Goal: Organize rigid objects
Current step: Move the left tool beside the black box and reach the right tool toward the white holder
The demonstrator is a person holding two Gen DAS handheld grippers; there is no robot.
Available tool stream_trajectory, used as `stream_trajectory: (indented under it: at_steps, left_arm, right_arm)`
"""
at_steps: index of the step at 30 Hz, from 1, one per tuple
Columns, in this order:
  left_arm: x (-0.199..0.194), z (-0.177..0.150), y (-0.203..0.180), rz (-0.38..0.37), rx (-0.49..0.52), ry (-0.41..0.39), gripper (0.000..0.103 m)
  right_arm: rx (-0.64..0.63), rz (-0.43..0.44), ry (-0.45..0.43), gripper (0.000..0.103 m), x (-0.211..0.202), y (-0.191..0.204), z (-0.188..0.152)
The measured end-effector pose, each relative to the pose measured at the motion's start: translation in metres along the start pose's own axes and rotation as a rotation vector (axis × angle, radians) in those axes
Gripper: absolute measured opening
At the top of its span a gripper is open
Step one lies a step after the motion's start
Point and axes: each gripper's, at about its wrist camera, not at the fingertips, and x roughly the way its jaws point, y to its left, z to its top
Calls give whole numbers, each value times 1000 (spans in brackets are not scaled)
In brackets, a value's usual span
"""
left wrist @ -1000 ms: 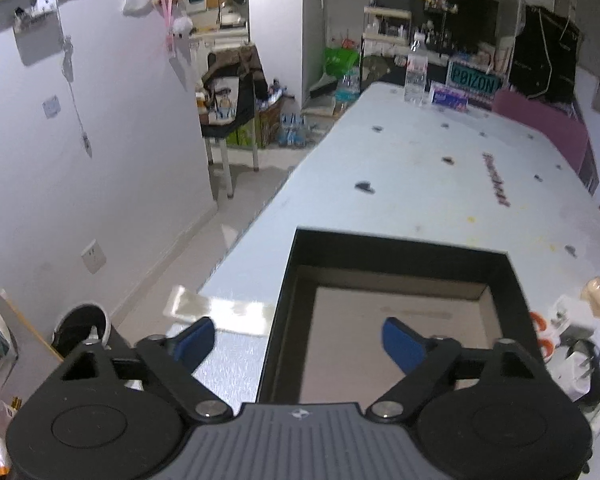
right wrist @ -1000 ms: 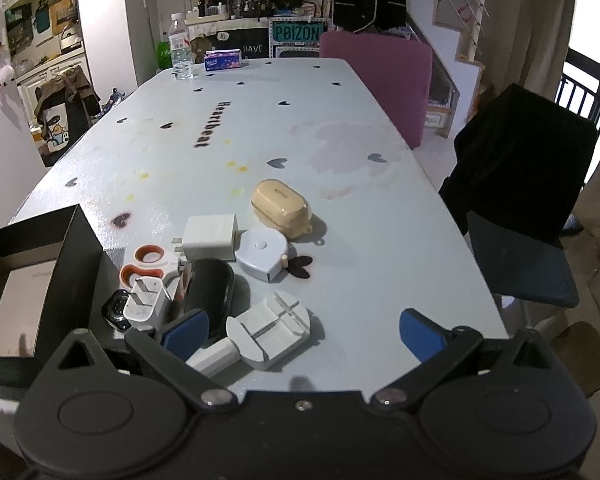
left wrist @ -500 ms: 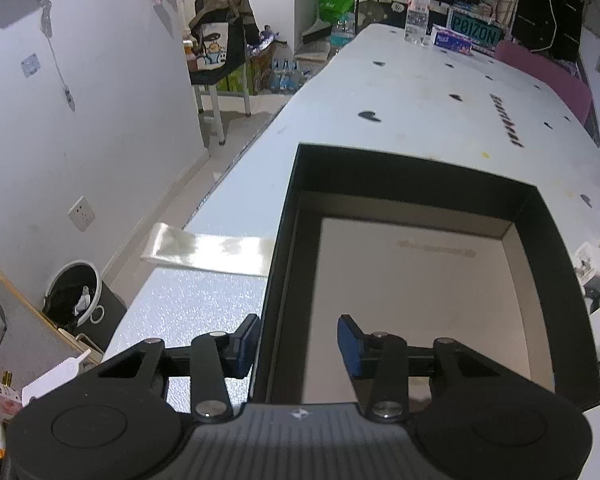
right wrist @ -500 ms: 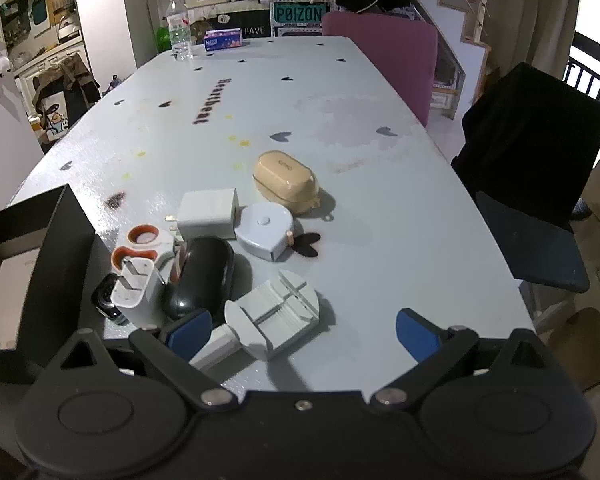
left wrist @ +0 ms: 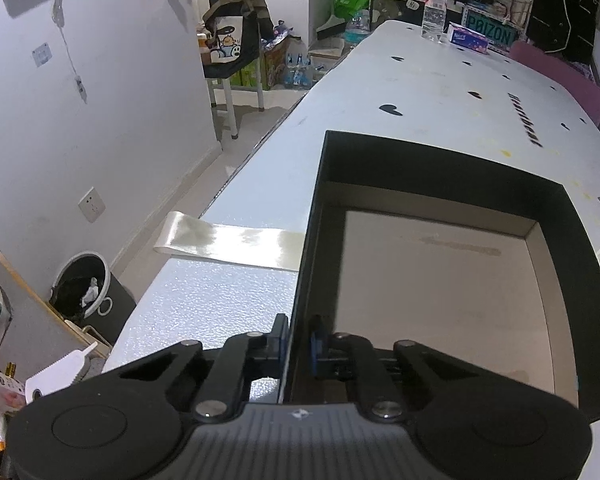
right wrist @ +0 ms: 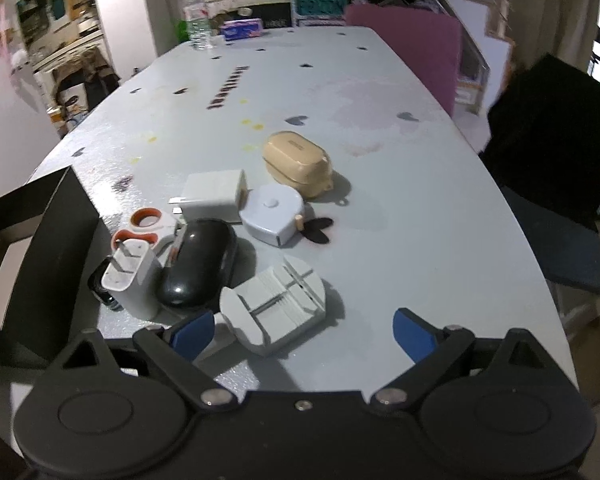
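One black box (left wrist: 388,160) sits at the table's (right wrist: 380,200) near left end, the left gripper (left wrist: 299,343) clenched on its left wall. Two white chargers (right wrist: 214,196), two cases (right wrist: 296,160), one tape measure (right wrist: 272,214) and one white tool (right wrist: 276,304) cluster beside it. The right gripper (right wrist: 304,330) hangs released above them.

left gripper (left wrist: 298,344) | lowered, closed onto black box (left wrist: 440,168) left wall
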Motion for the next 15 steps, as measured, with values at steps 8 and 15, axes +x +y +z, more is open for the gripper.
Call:
stream_trajectory:
  at_steps: [8,15]
  left_arm:
    - [0,0,4,-14,-17,-8,7]
    - [-2,-1,3,-17,-22,-33,6]
  right_arm:
    - [-44,69,0,97,11,2,8]
    - [-55,95,64,76,27,4,8]
